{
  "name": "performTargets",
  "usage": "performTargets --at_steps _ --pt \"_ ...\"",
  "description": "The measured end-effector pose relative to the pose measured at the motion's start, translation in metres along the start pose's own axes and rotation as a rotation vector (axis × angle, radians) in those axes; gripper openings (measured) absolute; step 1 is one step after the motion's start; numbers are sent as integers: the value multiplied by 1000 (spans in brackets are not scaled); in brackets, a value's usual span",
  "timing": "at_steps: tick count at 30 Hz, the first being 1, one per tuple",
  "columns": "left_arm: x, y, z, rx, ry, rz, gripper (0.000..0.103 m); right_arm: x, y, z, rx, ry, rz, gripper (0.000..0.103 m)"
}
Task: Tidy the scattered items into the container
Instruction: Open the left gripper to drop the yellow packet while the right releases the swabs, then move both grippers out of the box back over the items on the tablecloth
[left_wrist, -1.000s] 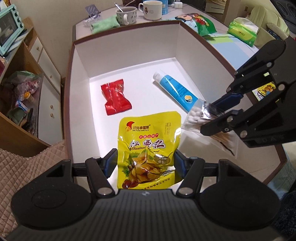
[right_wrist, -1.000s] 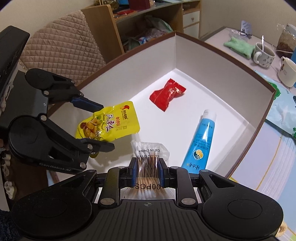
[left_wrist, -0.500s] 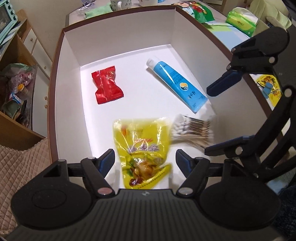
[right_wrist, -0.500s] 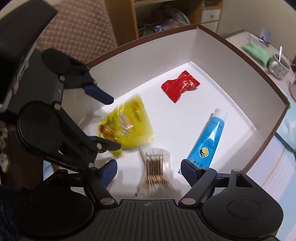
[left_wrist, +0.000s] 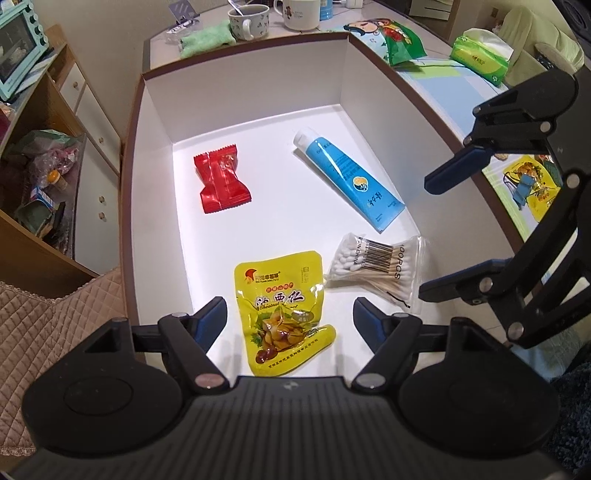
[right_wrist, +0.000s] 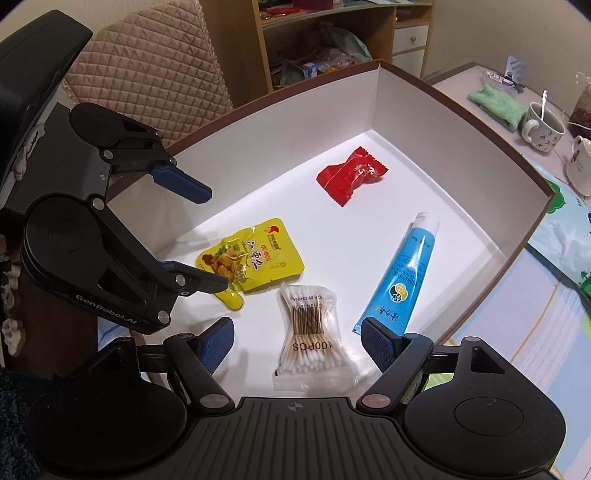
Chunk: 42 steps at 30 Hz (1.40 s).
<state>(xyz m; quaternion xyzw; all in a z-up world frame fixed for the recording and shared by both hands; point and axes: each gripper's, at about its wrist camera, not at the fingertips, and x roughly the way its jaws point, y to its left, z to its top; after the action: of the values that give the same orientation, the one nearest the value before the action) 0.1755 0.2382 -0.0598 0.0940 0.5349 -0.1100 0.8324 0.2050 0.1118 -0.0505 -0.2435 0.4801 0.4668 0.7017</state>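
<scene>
The white box with a brown rim (left_wrist: 133, 122) (right_wrist: 458, 99) holds several items on its floor. A yellow chestnut pouch (left_wrist: 284, 310) (right_wrist: 251, 262) lies nearest, beside a clear bag of cotton swabs (left_wrist: 373, 266) (right_wrist: 312, 332). Farther in lie a blue tube (left_wrist: 347, 181) (right_wrist: 406, 273) and a red candy packet (left_wrist: 221, 181) (right_wrist: 351, 175). My left gripper (left_wrist: 290, 319) (right_wrist: 207, 240) hangs open above the pouch, holding nothing. My right gripper (right_wrist: 297, 341) (left_wrist: 439, 236) hangs open above the swab bag, also holding nothing.
On the table beyond the box stand mugs (left_wrist: 243, 22) (right_wrist: 543, 125), a green cloth (left_wrist: 205, 38) (right_wrist: 498, 103), a green snack bag (left_wrist: 399, 40) and a tissue pack (left_wrist: 480, 55). A shelf unit (left_wrist: 40, 177) and a quilted chair (right_wrist: 144, 62) flank the box's left side.
Both grippers opened and let go: the yellow pouch and the swab bag dropped onto the box floor. Both grippers then rose a little, staying open.
</scene>
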Motion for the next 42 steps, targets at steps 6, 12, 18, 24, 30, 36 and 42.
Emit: performTargets --at_steps 6,12,18,24,30,36,42 --pt "-14 -7 -4 -12 -27 28 77 -11 4 -8 23 -29 -6 79" --pt "-28 -15 -9 -15 -46 60 80 -26 9 -18 43 -68 -9 79" --pt "-42 -23 -13 -24 -65 98 84 -41 14 -28 59 -103 -15 79" --pt "-55 -30 -18 -39 -84 132 87 -52 19 -36 74 -140 -21 79" --pt "-66 -36 -21 -65 -96 162 89 -61 20 -44 99 -178 -14 79" --pt "-73 -43 -25 -97 -101 188 93 -74 23 -54 107 -245 -6 100" --pt "-79 -57 -23 -118 -102 213 96 -90 19 -65 108 -303 9 100"
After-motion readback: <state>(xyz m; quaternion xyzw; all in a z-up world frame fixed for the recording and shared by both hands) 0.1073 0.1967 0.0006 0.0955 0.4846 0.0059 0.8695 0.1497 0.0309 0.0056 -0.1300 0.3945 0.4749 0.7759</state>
